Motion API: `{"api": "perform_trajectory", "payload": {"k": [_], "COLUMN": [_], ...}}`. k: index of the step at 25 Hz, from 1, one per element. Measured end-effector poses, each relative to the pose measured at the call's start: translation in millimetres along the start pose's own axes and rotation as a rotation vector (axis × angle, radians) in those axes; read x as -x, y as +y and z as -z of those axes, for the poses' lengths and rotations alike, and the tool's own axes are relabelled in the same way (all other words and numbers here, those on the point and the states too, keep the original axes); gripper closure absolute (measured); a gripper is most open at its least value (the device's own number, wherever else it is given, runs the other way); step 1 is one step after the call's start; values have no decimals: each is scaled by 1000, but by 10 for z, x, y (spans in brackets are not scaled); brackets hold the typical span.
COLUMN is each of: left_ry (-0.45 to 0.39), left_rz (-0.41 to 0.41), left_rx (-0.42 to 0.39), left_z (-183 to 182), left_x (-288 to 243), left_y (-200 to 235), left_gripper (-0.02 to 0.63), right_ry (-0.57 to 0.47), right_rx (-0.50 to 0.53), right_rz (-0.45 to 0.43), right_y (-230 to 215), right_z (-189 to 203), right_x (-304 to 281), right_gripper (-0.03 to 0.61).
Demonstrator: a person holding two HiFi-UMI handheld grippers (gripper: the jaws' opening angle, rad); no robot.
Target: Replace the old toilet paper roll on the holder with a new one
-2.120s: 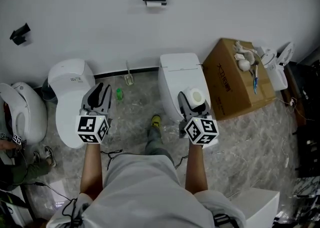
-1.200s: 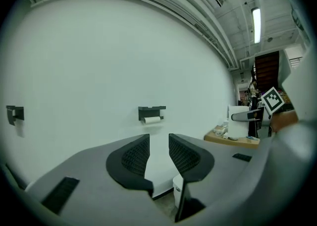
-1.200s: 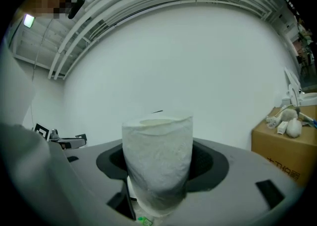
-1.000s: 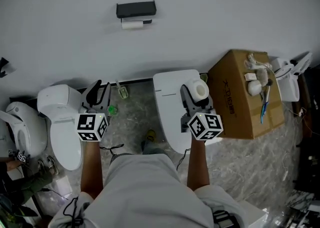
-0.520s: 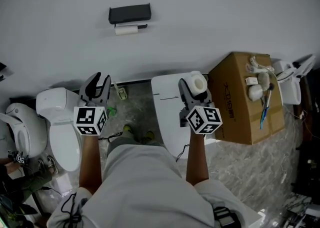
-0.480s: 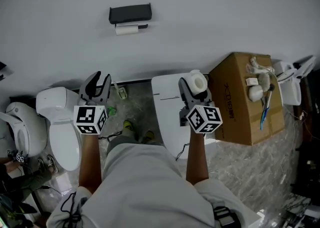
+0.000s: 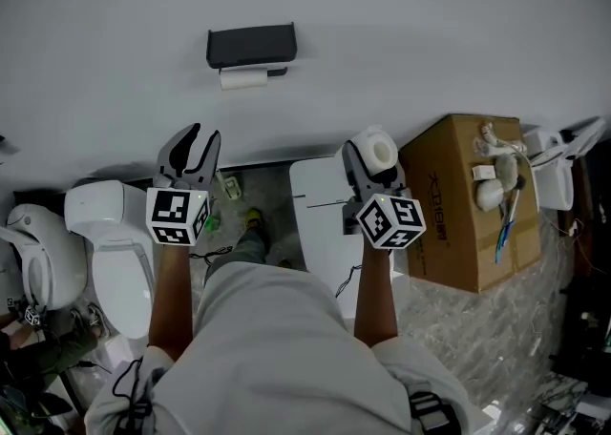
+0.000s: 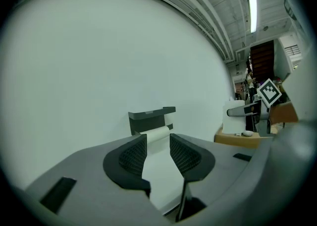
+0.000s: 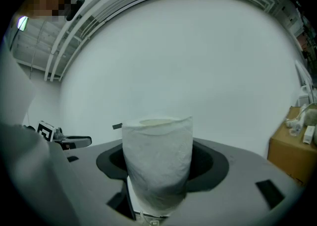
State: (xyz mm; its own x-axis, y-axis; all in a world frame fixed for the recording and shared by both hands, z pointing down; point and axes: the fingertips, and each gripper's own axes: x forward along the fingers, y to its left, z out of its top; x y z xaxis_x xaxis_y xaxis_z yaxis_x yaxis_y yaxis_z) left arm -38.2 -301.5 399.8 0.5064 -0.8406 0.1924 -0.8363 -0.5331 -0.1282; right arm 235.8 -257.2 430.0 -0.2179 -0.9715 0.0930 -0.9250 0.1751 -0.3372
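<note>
The black wall-mounted holder with a flat shelf top (image 7: pixel 251 44) sits in the upper middle of the head view, on the plain white wall (image 7: pixel 430 23). The thin white old toilet paper roll (image 7: pixel 243 79) hangs lying sideways directly under it.

The left gripper (image 7: pixel 198 137) is below the holder and a little to its left, well apart from it and pointing towards the wall. Its jaws are parted with nothing between them. In the left gripper view the holder and the old roll show through the gap between the two ribbed dark pads (image 8: pixel 131 154), far beyond them.

The right gripper (image 7: pixel 374 152) is right of centre in the head view, lower than the holder and well to its right. It is clamped on the full white new toilet paper roll (image 7: pixel 380 150). In the right gripper view this roll stands upright between the jaws, filling the lower centre of the frame, with its open core at the top.

A white toilet (image 7: pixel 320 223) lies beneath the right gripper, and a brown cardboard box (image 7: pixel 458 199) stands at the right.
</note>
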Motion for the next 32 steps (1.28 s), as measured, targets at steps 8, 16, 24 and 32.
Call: {"api": "perform_trajectory", "payload": {"k": [8, 16, 24, 32], "left_ry": [22, 87, 144, 178], "left_rz": [79, 147, 141, 160], "left_rx": [-96, -317, -484, -608], "left_z": [-16, 66, 168, 243], "left_x": [-684, -1073, -1277, -1442], "left_y": [162, 82, 122, 93], "left_gripper": [468, 440, 420, 402], "right_ry": [9, 26, 38, 38], "right_rx": [4, -5, -16, -24], "right_rz": [25, 32, 41, 42], "right_y": [-56, -31, -77, -120], "right_z": [-89, -67, -13, 33], "right_x": [-615, -910, -986, -1092], "right_gripper": [281, 281, 281, 281]}}
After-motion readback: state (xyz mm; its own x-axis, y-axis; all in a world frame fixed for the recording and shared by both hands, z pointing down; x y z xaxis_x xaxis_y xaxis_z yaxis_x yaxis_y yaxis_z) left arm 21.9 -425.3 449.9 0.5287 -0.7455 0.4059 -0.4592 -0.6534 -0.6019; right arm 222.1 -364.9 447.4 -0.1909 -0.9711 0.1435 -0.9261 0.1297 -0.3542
